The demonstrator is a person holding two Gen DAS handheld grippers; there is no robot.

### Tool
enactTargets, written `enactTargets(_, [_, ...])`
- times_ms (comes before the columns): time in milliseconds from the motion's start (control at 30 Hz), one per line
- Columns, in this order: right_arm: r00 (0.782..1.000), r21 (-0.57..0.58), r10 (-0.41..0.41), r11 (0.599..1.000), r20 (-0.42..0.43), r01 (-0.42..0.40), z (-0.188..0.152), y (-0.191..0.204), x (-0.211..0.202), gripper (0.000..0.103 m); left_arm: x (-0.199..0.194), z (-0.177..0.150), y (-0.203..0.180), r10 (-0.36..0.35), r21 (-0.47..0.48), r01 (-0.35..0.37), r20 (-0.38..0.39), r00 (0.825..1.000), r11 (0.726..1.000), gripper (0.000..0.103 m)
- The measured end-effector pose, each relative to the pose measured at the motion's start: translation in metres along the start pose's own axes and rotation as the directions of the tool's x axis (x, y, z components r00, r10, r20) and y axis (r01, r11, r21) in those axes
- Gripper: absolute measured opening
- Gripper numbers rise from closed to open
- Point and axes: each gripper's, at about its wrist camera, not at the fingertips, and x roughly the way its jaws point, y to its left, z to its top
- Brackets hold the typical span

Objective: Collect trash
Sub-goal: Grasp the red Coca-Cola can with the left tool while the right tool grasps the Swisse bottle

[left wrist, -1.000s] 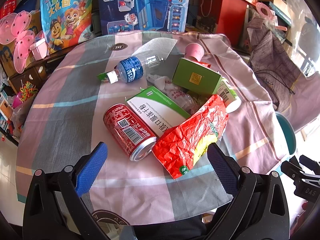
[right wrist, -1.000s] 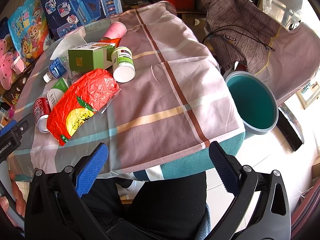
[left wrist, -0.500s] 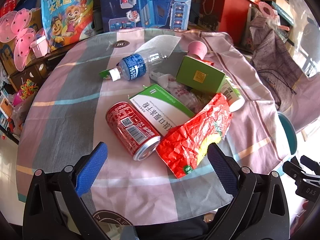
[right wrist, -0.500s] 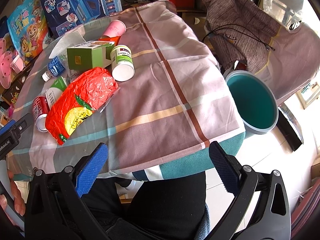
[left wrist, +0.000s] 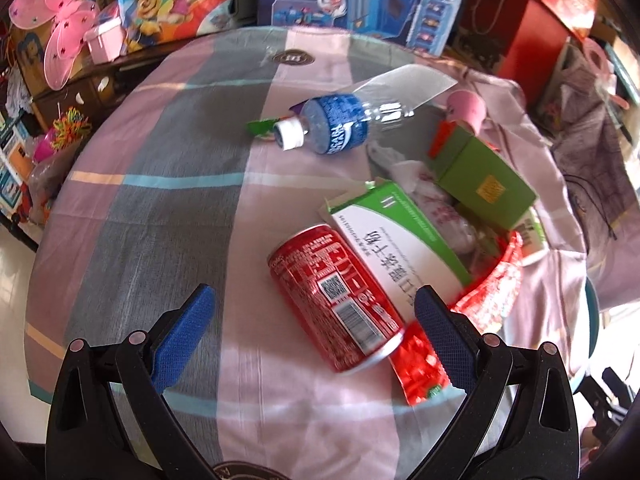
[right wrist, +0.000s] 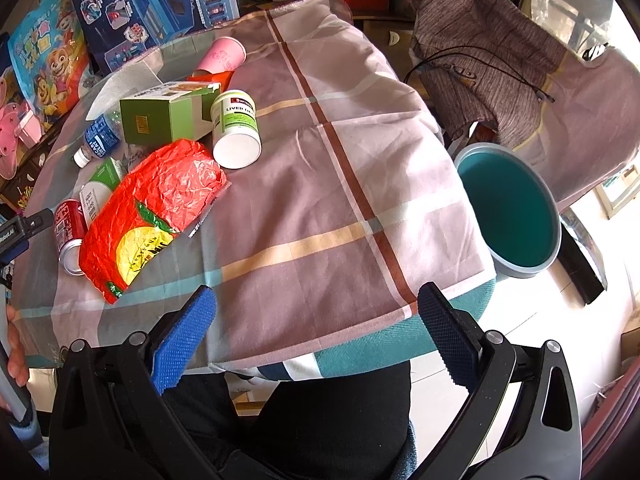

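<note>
The left gripper (left wrist: pixel 312 312), jaws apart, frames a red soda can (left wrist: pixel 336 298) lying on the tabletop (left wrist: pixel 160 208). Best to close across its middle, clear of the red wrapper (left wrist: pixel 424 364) at 3 o'clock. The right gripper (right wrist: pixel 316 322) is also apart, holding nothing.

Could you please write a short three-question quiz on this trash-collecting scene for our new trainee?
1. True or false: the left gripper is shut on the red can.
2. Which item lies on its side touching the green box: A) white supplement jar, B) teal bin, C) plastic bottle?
3. Fill in: the teal bin stands off the table, on the ____.

Key: 1 false, its fingers are spread with the can between them; 2 A; 3 floor.
</note>
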Motion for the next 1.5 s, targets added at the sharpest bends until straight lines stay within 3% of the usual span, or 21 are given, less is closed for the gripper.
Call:
enactTargets(267, [0.999, -0.048, 0.013, 0.999, -0.044, -0.015, 0.018, 0.02, 0.026, 0.097, 0.034, 0.001, -0.01, 0.067, 0.041, -0.066, -0.042, 0.997, 0.997, 0.1])
enactTargets(633, [0.997, -0.156, 0.049, 0.986, -0.055, -0.057, 0.045, 0.063, 0.042, 0.097, 0.055, -0.005, 0.014, 0.084, 0.08, -0.076, -0.109, 0.99, 0.994, 0.097])
enactTargets(667, [0.998, -0.166, 0.046, 0.985, -0.051, -0.054, 0.047, 0.066, 0.042, 0.097, 0.056, -0.005, 0.015, 0.08, 0.082, -0.071, -0.111, 0.991, 0.994, 0.09])
enactTargets(733, [0.999, -0.191, 0.032, 0.981, -0.036, -0.038, 0.051, 0.073, 0.041, 0.097, 0.058, -0.005, 0.017, 0.054, 0.085, -0.043, -0.129, 0.99, 0.995, 0.065])
enactTargets(767, [0.999, -0.2, 0.028, 0.979, -0.03, -0.034, 0.053, 0.075, 0.041, 0.097, 0.06, -0.006, 0.018, 0.049, 0.088, -0.037, -0.135, 0.99, 0.995, 0.062])
enactTargets(1000, [1.0, -0.291, -0.017, 0.956, 0.024, 0.023, 0.075, 0.103, 0.044, 0.097, 0.045, 0.004, 0.023, 0.024, 0.104, -0.018, -0.056, 0.998, 0.994, 0.062])
enactTargets(1233, [0.994, -0.41, -0.048, 0.909, 0.094, 0.082, 0.099, 0.143, 0.047, 0.097, 0.033, 0.025, 0.027, -0.077, 0.097, 0.076, 0.003, 0.997, 0.992, 0.062])
enactTargets(1300, [0.995, -0.448, -0.065, 0.889, 0.081, 0.095, 0.104, 0.156, 0.053, 0.097, 0.033, 0.03, 0.029, -0.091, 0.094, 0.089, 0.015, 0.996, 0.992, 0.062])
enactTargets(1400, [0.998, -0.506, -0.045, 0.861, 0.04, 0.059, 0.1, 0.176, 0.057, 0.097, 0.04, 0.038, 0.038, -0.106, 0.068, 0.105, 0.009, 0.994, 0.992, 0.062])
enactTargets(1500, [1.0, -0.518, 0.022, 0.855, -0.015, -0.027, 0.099, 0.185, 0.054, 0.097, 0.044, 0.039, 0.044, -0.125, 0.066, 0.126, -0.008, 0.992, 0.99, 0.062])
